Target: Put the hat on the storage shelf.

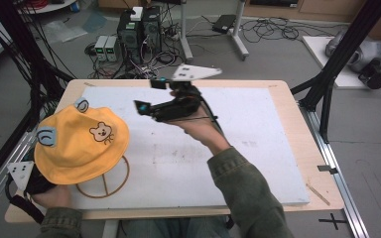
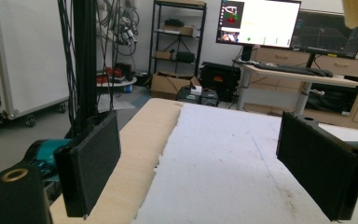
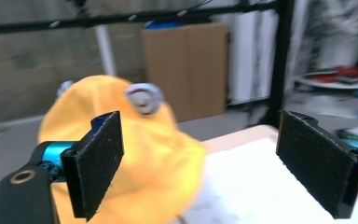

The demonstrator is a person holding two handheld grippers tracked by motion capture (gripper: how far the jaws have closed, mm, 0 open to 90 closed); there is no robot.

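- Hat (image 1: pixel 79 144): yellow, perched on a wooden stand (image 1: pixel 104 186) at the near left of the white board (image 1: pixel 258 163).
- Your right gripper (image 1: pixel 143 110) is released, empty, right of the hat.
- Your left gripper (image 1: pixel 22 173) is spread wide, empty.

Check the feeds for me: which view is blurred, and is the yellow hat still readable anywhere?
Right gripper view: smeared throughout, the yellow hat and the background soft, the right tool's black pads crisper. High view: evenly lit and fairly sharp, the hat's bear patch readable on the wooden stand. Left gripper view: sharp, the monitor glaring white.
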